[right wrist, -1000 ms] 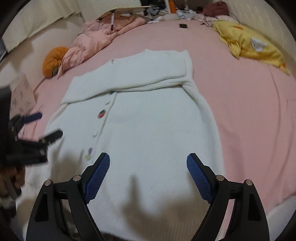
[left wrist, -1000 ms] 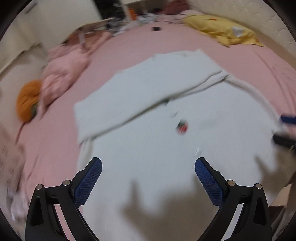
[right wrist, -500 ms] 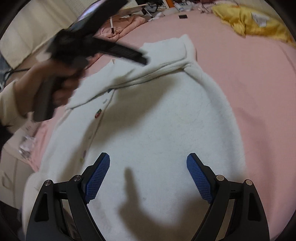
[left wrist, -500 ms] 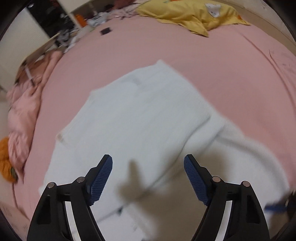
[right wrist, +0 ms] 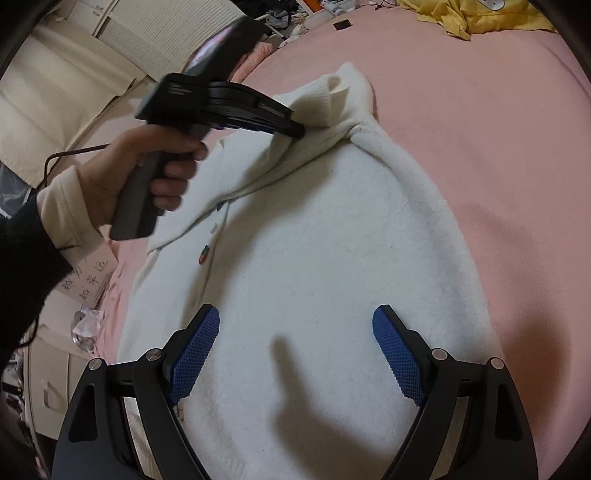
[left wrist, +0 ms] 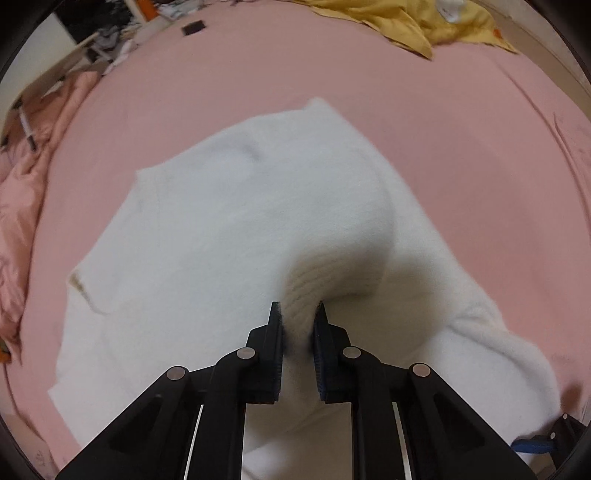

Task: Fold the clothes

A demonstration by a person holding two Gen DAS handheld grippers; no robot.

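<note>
Across a pink bedsheet (right wrist: 480, 155), a white knit cardigan (right wrist: 314, 258) lies spread front-up, its small coloured buttons running down the placket on the left and one sleeve already laid across the chest at the far end. At that far end the left gripper (left wrist: 298, 314), held in a person's hand (right wrist: 147, 173), has just been closing, and its jaws are now pinched tight on the ribbed sleeve cuff (right wrist: 321, 103), which bunches up between the pads and lifts a little off the garment. Nearer the camera, the right gripper (right wrist: 295, 350) hangs over the lower body of the cardigan with its blue pads (right wrist: 195, 347) set wide apart and nothing between them. A yellow blanket (right wrist: 476, 14) and a heap of pink bedding (left wrist: 22, 206) lie well apart from the work, at the far and left edges of the bed. By the look of it, the step in hand is folding the sleeve in. What comes next probably calls for carrying the cuff across so the sleeve lies flat, while the free gripper steadies or takes the hem.
</note>
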